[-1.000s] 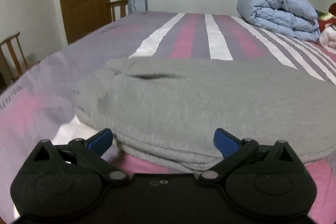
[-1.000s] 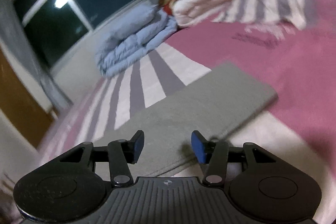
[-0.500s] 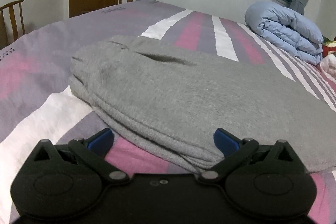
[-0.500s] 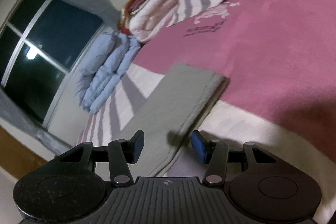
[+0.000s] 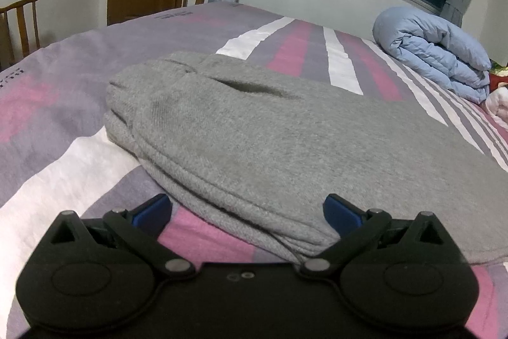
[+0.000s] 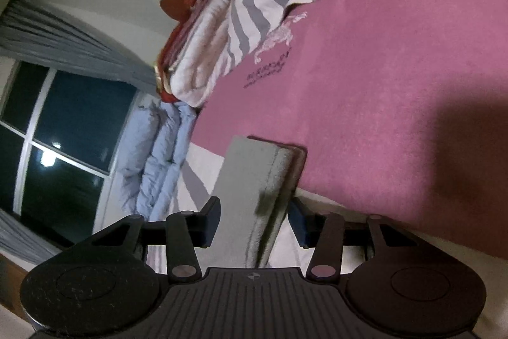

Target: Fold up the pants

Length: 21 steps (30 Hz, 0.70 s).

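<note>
The grey, soft-knit fleece pants (image 5: pixel 285 148) lie folded lengthwise into a long flat strip on the pink, purple and white striped bedspread (image 5: pixel 63 123). The stacked layers show as ridged edges along the near side; a dark pocket slit opens on top. From the right wrist view the narrow leg end (image 6: pixel 254 177) lies squared off, edges aligned.

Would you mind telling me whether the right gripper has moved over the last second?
Yes. The right gripper has rolled, tipping the dark window sideways in its view, and closed in on the folded grey pants, whose edge now sits between its open jaws.
</note>
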Motion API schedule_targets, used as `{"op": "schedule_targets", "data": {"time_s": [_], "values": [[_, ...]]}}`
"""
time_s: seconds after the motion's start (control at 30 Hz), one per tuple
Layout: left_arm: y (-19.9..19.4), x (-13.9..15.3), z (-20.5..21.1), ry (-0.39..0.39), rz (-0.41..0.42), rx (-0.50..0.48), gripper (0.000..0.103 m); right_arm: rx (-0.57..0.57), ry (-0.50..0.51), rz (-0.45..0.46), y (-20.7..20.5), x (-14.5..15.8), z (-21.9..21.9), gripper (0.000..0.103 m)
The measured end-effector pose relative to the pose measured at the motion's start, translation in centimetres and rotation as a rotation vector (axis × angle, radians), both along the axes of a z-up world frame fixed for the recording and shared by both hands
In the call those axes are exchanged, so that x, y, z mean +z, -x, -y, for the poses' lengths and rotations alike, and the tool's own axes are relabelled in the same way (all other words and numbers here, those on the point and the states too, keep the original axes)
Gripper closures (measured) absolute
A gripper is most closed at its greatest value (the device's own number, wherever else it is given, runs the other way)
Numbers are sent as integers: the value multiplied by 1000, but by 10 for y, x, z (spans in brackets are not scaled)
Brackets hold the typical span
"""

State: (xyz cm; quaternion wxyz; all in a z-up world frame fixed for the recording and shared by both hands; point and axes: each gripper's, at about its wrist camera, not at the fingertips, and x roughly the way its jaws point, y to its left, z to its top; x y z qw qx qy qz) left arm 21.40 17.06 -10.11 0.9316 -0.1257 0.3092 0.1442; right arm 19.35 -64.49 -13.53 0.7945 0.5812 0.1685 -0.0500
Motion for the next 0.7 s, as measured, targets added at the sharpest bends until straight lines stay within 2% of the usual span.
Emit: {"op": "schedule_targets", "data": {"time_s": [0.03,0.1,0.17,0.23,0.27,0.3,0.4,0.47,0.5,0.57,0.6,0.7], "values": [[0,0,0,0,0,1,5,2,1,16,2,0,1,55],[0,0,0,0,0,4,5,10,26,54,1,2,2,75],[0,0,0,-1,0,3,5,29,21,31,-10,0,4,76],[0,0,0,1,1,4,5,44,43,1,-21,0,5,86],[0,0,0,2,0,4,6,54,57,-6,-26,2,6,96],[-1,0,0,2,0,4,6,63,78,-23,-30,3,4,100],[-1,0,-1,3,0,4,6,102,127,-10,-38,13,1,102],[-1,0,-1,3,1,4,6,94,155,87,-31,28,0,102],[-1,0,-1,3,1,5,6,86,167,102,-27,30,0,102],[-1,0,-2,8,1,7,5,81,177,8,-29,22,2,102],[-2,0,-2,9,0,8,5,74,138,-35,-29,13,6,102],[-1,0,-2,10,2,6,6,44,84,-6,-14,6,12,101]]}}
